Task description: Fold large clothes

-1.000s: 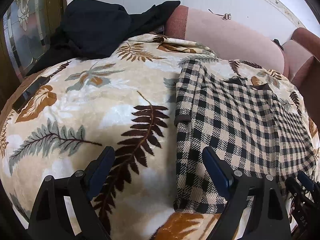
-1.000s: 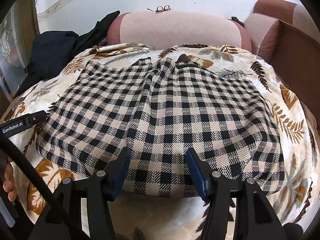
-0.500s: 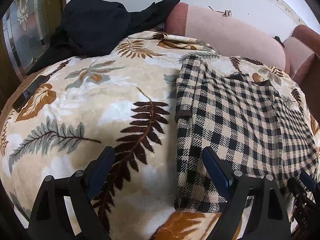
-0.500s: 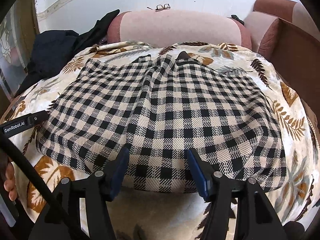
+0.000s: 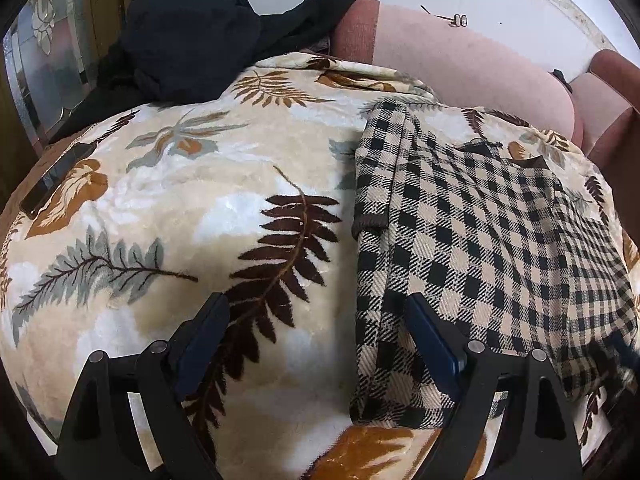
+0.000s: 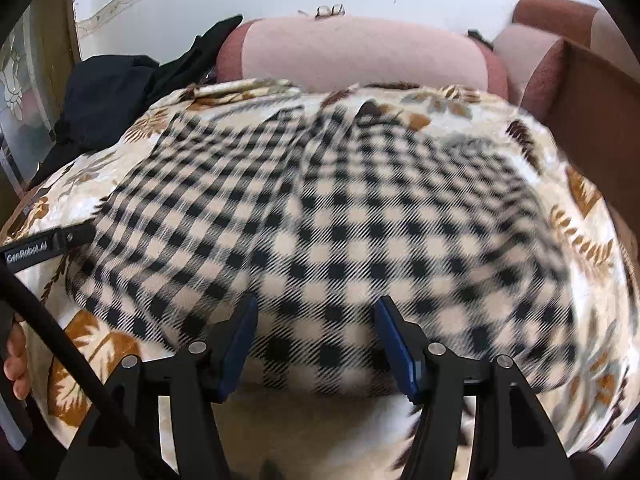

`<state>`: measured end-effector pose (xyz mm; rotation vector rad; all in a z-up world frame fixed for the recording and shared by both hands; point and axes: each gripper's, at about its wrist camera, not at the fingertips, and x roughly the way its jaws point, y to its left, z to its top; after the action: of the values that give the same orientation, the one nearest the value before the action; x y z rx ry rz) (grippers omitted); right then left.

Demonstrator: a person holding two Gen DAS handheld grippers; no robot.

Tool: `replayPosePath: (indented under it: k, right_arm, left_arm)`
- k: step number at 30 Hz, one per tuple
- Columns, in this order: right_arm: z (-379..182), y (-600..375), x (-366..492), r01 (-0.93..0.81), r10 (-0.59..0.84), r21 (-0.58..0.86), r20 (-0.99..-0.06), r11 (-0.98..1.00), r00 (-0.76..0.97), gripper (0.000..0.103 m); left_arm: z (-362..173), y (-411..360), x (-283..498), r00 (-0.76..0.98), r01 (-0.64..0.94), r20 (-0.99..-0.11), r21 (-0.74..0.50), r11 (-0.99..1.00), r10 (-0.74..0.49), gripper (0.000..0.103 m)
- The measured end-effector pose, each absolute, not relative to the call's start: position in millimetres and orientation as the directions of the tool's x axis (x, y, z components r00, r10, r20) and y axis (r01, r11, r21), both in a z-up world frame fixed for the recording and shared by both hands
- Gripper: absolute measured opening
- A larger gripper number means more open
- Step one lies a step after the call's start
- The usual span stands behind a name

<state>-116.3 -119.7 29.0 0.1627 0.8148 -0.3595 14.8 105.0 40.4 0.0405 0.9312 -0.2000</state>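
A beige and black checked garment [image 6: 320,208] lies spread flat on a leaf-patterned blanket [image 5: 180,208]; it also shows in the left wrist view [image 5: 480,240], with its left side folded in. My left gripper [image 5: 320,320] is open and empty, over the garment's left edge near the front corner. My right gripper [image 6: 316,316] is open and empty, over the garment's near hem at its middle. The right wrist view is blurred by motion.
A black garment [image 5: 192,36] is heaped at the back left. A pink sofa back [image 6: 360,52] with glasses [image 6: 330,10] on it runs behind. A dark phone-like slab [image 5: 54,180] lies on the blanket's left edge. A brown armrest [image 6: 592,120] stands right.
Both grippers have moved forward, closer to the garment. The right one is moving fast, with the hem now between its fingers in view. Both stay open.
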Motion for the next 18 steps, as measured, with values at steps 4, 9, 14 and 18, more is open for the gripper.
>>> replayPosePath:
  k: [4,9,14,18]
  right_arm:
    - [37.2,-160.3,-129.1,0.484,-0.311,0.037,-0.723,0.874,0.616,0.073]
    - [29.9,-177.8,-143.4,0.542,-0.332,0.056,-0.736,0.839,0.590,0.073]
    - [26.0,-176.8,-144.1,0.548,-0.333,0.058,-0.740,0.834,0.584,0.073]
    - [27.2,-170.3,-141.5,0.532,-0.326,0.056,-0.736,0.845,0.594,0.073]
  left_arm:
    - [39.9,103.8,14.8,0.579,0.188,-0.801,-0.052,0.981,-0.153,0.088]
    - [38.8,100.8,13.0,0.583,0.195,-0.799,-0.037,0.980,-0.146,0.088]
    - [38.2,99.9,12.9,0.586,0.196,-0.798,-0.029,0.980,-0.141,0.088]
    - [38.3,100.1,12.6,0.585,0.197,-0.798,-0.030,0.980,-0.143,0.088]
